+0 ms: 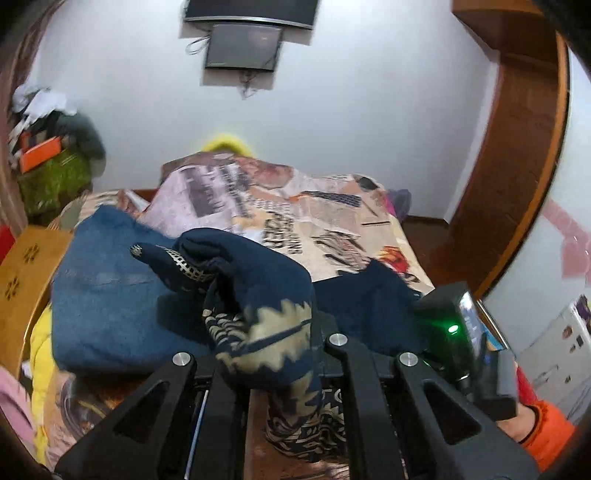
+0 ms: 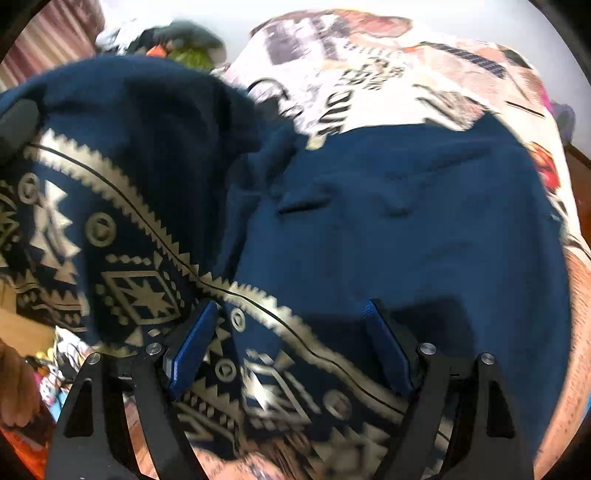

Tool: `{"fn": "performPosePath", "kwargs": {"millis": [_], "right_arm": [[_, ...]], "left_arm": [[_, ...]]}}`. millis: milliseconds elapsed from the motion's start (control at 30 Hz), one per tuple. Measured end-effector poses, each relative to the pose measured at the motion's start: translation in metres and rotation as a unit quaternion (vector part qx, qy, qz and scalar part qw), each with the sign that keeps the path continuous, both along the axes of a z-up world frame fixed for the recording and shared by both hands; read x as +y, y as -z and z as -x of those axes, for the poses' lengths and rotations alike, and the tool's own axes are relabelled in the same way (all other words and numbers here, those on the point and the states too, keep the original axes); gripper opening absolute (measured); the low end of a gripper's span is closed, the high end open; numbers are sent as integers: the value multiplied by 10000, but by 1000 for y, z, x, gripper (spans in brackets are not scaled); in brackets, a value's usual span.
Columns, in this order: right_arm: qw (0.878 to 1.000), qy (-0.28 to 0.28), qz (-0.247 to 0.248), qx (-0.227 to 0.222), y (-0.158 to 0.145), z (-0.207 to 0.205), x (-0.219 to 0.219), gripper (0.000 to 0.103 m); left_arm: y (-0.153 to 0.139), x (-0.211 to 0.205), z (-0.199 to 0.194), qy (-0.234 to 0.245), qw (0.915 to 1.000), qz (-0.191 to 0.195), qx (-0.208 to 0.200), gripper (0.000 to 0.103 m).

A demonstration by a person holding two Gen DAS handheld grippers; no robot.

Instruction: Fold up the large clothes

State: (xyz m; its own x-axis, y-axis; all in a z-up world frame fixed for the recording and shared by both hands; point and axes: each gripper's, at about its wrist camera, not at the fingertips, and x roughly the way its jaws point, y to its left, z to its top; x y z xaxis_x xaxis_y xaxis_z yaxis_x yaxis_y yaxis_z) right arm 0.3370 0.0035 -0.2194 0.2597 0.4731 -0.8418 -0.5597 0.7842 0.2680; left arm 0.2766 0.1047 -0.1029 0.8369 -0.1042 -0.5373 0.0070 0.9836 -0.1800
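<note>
Jaws on the left gripper are clamped on the navy knit sweater with cream geometric pattern, bunched and lifted; the right gripper sits spread wide over its hem; rest lies rumpled on the collage-print bedspread.

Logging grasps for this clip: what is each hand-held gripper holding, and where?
Left hand-held gripper: shut on the navy patterned garment, a bunched fold near its patterned border. Right hand-held gripper: open, holding nothing.

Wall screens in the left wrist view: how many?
2. Both hang on the white wall above the bed: a wider upper screen, cut off by the frame's top edge, and a smaller lower screen directly beneath it.
</note>
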Motion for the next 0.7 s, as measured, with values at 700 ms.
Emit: {"fn": "performPosePath", "kwargs": {"millis": [700], "right_arm": [[9673, 2221, 222, -1203, -72, 61, -219, 78]], "left_arm": [[87, -179, -33, 2324, 9623, -166, 1400, 30]]}}
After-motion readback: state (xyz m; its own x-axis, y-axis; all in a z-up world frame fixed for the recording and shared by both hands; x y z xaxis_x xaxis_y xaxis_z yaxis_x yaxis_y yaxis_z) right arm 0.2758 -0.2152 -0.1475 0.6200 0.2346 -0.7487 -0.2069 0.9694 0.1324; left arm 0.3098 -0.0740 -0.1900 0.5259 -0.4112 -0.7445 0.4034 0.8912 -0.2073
